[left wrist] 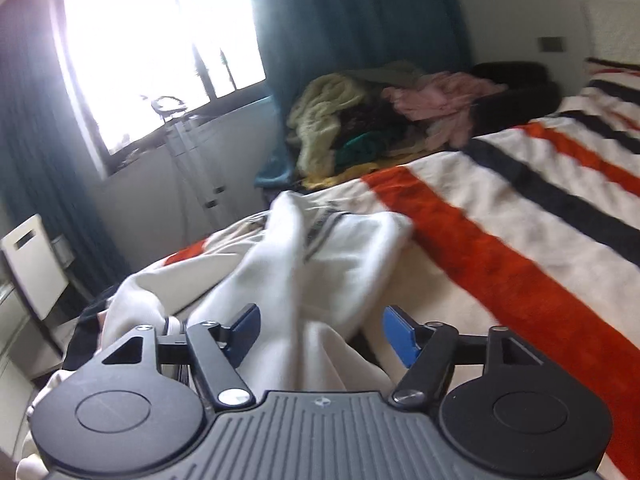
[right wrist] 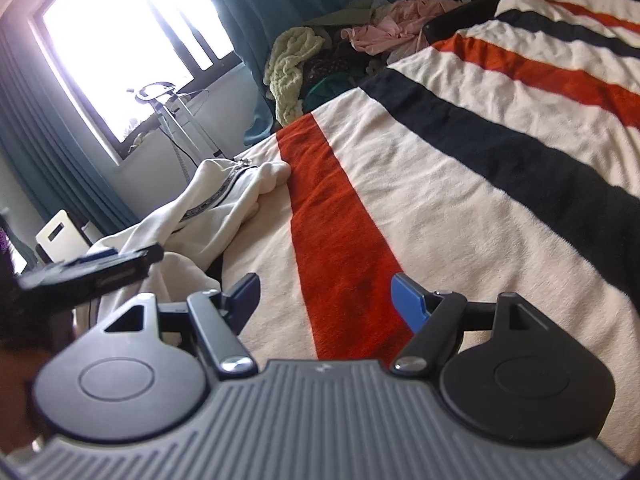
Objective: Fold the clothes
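A white zip-up top (left wrist: pixel 320 264) is seen rumpled near the edge of the striped blanket (left wrist: pixel 520 216), beside its orange stripe, with a fold of it running between the parted blue pads of the left gripper (left wrist: pixel 320 330), which do not press on it. The right gripper (right wrist: pixel 325 300) is held over the blanket beside the top, jaws wide and nothing between them. A clothes pile (right wrist: pixel 340 52) is noted well beyond the top, off the blanket's far edge by the teal curtain (right wrist: pixel 260 12).
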Demonstrator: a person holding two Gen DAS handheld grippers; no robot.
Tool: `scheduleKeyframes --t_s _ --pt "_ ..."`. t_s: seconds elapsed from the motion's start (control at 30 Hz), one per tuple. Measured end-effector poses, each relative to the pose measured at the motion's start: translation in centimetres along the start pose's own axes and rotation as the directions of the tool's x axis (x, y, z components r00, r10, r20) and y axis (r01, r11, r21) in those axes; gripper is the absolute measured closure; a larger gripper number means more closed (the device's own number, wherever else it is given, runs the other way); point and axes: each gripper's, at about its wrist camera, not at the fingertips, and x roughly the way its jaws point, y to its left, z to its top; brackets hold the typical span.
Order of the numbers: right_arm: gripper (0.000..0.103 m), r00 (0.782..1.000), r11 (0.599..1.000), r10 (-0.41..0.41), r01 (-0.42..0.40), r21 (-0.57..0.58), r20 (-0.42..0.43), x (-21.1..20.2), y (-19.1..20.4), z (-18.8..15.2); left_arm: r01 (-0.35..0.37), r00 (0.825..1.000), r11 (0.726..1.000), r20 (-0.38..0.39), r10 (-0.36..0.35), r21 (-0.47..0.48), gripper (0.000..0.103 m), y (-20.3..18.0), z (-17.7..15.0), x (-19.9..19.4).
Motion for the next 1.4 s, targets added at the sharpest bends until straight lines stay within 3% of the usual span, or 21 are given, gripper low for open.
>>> scheduleKeyframes --t_s 0.1,0.17,0.27,0.37,0.43,0.47,0.5,0.57,0.63,0.7,0.87,1.0,1.17,1.33,1.4 --pt "0.028 1.0 0.999 0.0 0.0 0.037 -0.013 0.8 -0.3 0.1 0.006 1.0 0.999 -0.009 -0.006 -0.041 0.032 -0.7 1.4 2.7" --pt "0.028 1.0 0.999 0.006 -0.005 0.051 -0.019 1.4 -0.4 0.1 -0.01 1.0 1.0 -0.008 0.01 -0.001 0.03 -1.9 2.3 4.5" --pt "0.028 1.0 0.999 0.004 -0.003 0.043 -0.029 2.5 -0.4 -0.1 -0.107 0.992 0.989 -0.049 0.113 0.104 0.03 -3.6 3.0 8.1" --pt "0.028 0.998 0.999 -0.007 0.01 0.044 -0.061 4.0 -0.8 -0.4 -0.182 0.976 0.982 -0.11 0.186 0.045 0.034 -2.2 3.4 11.1" --pt "0.028 0.998 0.998 -0.008 0.013 0.063 -0.07 4.8 -1.1 -0.5 -0.213 0.967 0.977 -0.14 0.215 0.03 0.052 -1.0 3.4 12.4" --pt "0.028 0.997 0.998 -0.01 0.015 0.066 -0.07 5.1 -1.2 -0.4 -0.215 0.965 0.976 -0.15 0.216 0.024 0.082 -0.5 3.4 12.8" --pt "0.028 0.998 0.998 -0.012 0.016 0.061 -0.068 5.3 -1.2 -0.4 -0.192 0.969 0.981 -0.153 0.193 0.021 0.099 -0.2 3.4 12.7" --pt "0.028 0.998 0.998 -0.015 0.018 0.053 -0.065 5.6 -1.1 -0.5 -0.151 0.978 0.988 -0.138 0.154 0.029 0.1 0.3 3.5 12.2" --pt "0.028 0.998 0.998 -0.014 0.018 0.053 -0.062 5.7 -1.1 -0.4 -0.12 0.99 0.991 -0.062 0.123 0.056 0.101 -0.2 3.8 9.9" --pt "0.028 0.998 0.998 -0.01 0.014 0.061 -0.056 5.6 -1.1 -0.3 -0.059 0.998 0.998 -0.024 0.059 0.015 0.101 -0.3 4.3 7.1" --pt "0.028 0.999 0.995 -0.008 0.012 0.099 -0.042 4.7 -1.6 -0.1 0.055 0.998 0.998 0.041 -0.054 -0.023 0.101 -0.9 3.7 -0.2" --pt "0.028 1.0 0.993 -0.014 0.013 0.121 0.01 3.2 -2.2 0.5 0.171 0.979 0.985 0.11 -0.17 0.004 0.101 -3.0 1.3 -7.3" --pt "0.028 0.997 0.985 -0.024 0.01 0.173 0.078 1.2 -3.8 1.2 0.328 0.944 0.944 0.054 -0.326 -0.032 0.1 -5.9 -4.6 -12.7" --pt "0.028 0.996 0.978 0.004 -0.023 0.21 0.088 -0.8 -4.9 1.2 0.373 0.927 0.925 -0.016 -0.375 -0.071 0.098 -5.6 -8.8 -14.5" --pt "0.028 0.995 0.979 0.043 -0.06 0.196 0.089 -1.4 -4.4 0.9 0.388 0.92 0.917 -0.018 -0.391 -0.094 0.088 -4.1 -9.0 -15.8"
